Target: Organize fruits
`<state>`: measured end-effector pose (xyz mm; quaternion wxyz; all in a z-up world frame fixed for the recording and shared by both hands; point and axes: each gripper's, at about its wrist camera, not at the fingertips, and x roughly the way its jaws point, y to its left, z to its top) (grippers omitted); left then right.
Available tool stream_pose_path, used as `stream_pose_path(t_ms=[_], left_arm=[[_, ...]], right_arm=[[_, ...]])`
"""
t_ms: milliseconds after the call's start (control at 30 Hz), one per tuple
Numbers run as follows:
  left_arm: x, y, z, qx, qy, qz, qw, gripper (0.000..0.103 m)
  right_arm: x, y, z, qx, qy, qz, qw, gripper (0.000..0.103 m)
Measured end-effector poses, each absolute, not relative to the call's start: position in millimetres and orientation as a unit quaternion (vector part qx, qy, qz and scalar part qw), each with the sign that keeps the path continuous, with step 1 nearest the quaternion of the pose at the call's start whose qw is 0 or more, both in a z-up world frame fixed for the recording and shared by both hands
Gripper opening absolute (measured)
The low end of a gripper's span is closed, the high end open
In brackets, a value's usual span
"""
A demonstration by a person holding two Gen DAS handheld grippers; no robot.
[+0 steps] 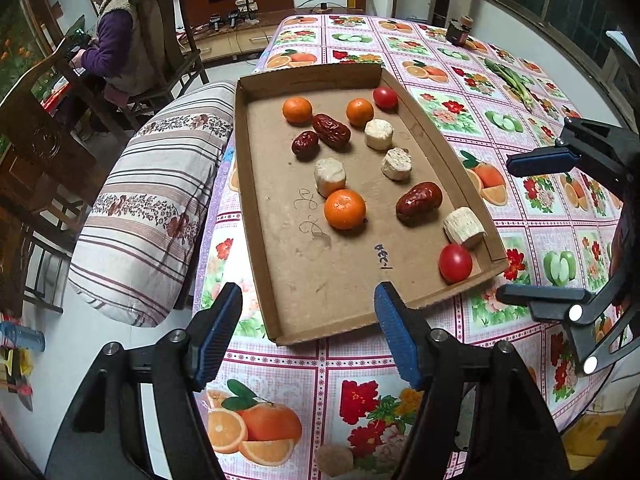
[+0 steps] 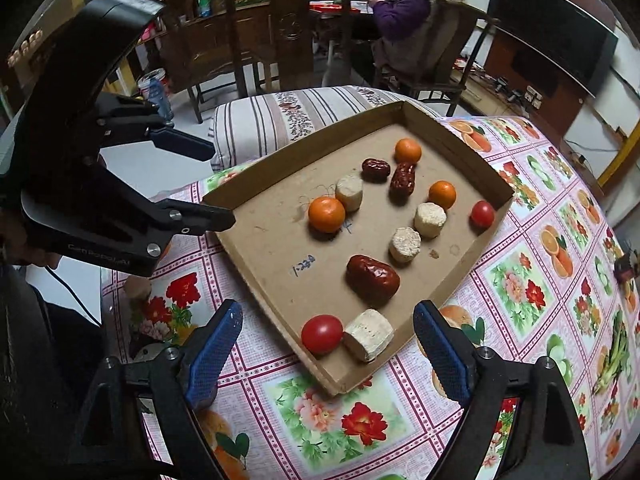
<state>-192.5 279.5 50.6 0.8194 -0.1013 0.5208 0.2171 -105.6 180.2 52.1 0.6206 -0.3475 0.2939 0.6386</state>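
- Both grippers, left gripper point(image 1: 308, 334) and right gripper point(image 2: 328, 354), hover with fingers spread wide, holding nothing.
- Fruits lie scattered, kinds mixed, in the cardboard tray point(image 1: 256, 184) mid-frame on the worktop point(image 1: 400, 400).
- Nearest: tomato point(image 2: 322, 334) touching a pale chunk point(image 2: 369, 339); close slowly, squarely around one.

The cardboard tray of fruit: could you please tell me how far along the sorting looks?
All pieces lie inside the cardboard tray, but mixed: oranges, red dates, tomatoes and pale chunks are interleaved, not grouped. Nothing is in hand; the left gripper and right gripper hover open. Grouping by kind remains.
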Motion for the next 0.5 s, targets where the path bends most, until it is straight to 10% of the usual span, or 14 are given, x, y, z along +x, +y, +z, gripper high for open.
stream_pose_path(t_ms=[500], left_arm=[[-198.3,273.3,59.0,-0.089,0.498,0.232,0.831,0.068]], right_arm=[[-107.3,178.2,52.9,-0.341,0.294,0.639,0.623,0.089]])
